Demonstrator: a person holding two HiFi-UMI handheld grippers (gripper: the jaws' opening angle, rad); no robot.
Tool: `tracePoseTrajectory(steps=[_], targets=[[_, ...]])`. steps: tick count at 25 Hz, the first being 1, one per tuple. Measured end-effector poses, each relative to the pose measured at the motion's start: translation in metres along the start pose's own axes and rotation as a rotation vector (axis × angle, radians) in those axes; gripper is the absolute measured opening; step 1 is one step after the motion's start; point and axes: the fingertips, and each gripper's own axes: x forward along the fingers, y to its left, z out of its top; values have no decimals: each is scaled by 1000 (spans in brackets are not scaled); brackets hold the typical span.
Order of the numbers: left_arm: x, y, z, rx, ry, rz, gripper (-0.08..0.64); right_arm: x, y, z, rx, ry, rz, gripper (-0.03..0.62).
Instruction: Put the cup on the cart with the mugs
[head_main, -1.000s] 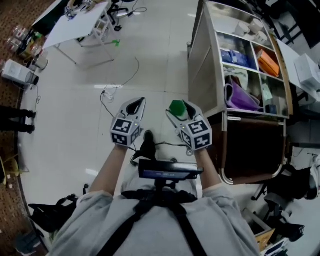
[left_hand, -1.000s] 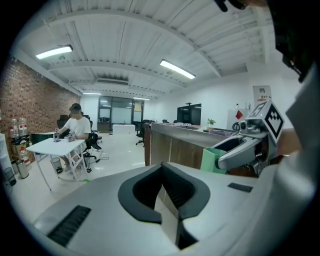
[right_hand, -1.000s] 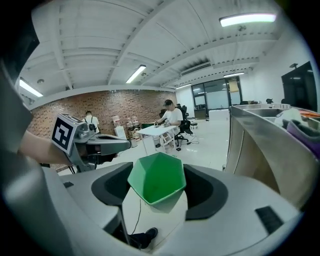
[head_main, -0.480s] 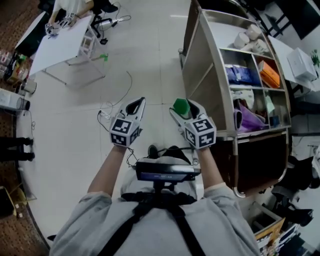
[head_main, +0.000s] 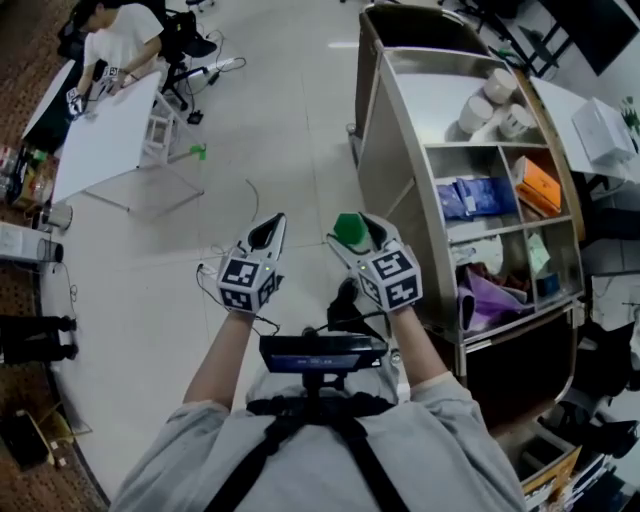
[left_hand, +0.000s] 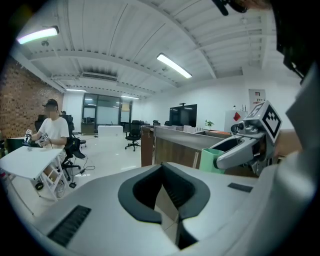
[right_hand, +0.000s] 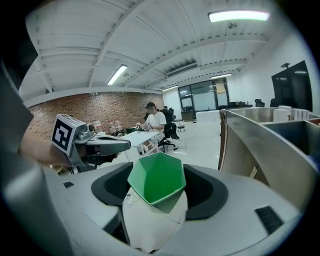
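A green faceted cup (head_main: 348, 226) sits between the jaws of my right gripper (head_main: 352, 233), which is shut on it; in the right gripper view the cup (right_hand: 157, 177) fills the gap, its open mouth facing away from me. The metal cart (head_main: 400, 160) stands just right of that gripper. Several white mugs (head_main: 492, 102) lie on its top shelf. My left gripper (head_main: 268, 228) hovers beside the right one over the floor, shut and empty. In the left gripper view its jaws meet with nothing between them, and the right gripper's finger (left_hand: 235, 152) shows with the cup (left_hand: 211, 159).
The cart's lower shelves hold blue packets (head_main: 470, 195), an orange box (head_main: 538, 180) and a purple item (head_main: 490, 300). A person (head_main: 112, 40) sits at a white table (head_main: 100, 140) far left. Cables (head_main: 215, 270) lie on the pale floor below the grippers.
The view has shifted, so the cart shows more of its top shelf and mugs, and the white table lies nearer. Both grippers keep their pose, and the cup stays in the right one.
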Motion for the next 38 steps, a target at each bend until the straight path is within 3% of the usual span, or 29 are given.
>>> tracePoseTrajectory(steps=[9,16,22,30,38], targets=[[91,32,59,30,-26,47,2,47,-64,57,-43,-22,59,319],[133,39,89,33,-29,22,2,60,-93,100,-67,-45,47,319],[176,41,131,72,-67,-49,1,58,-132,154,-74,-89,-39,319],[237,35,202,122,-118,-199,1,44,-192,227,-32,-157,-178,319],[297,10,259,211,-139,-345,1,38,-271,269,42,-196,-327,319]])
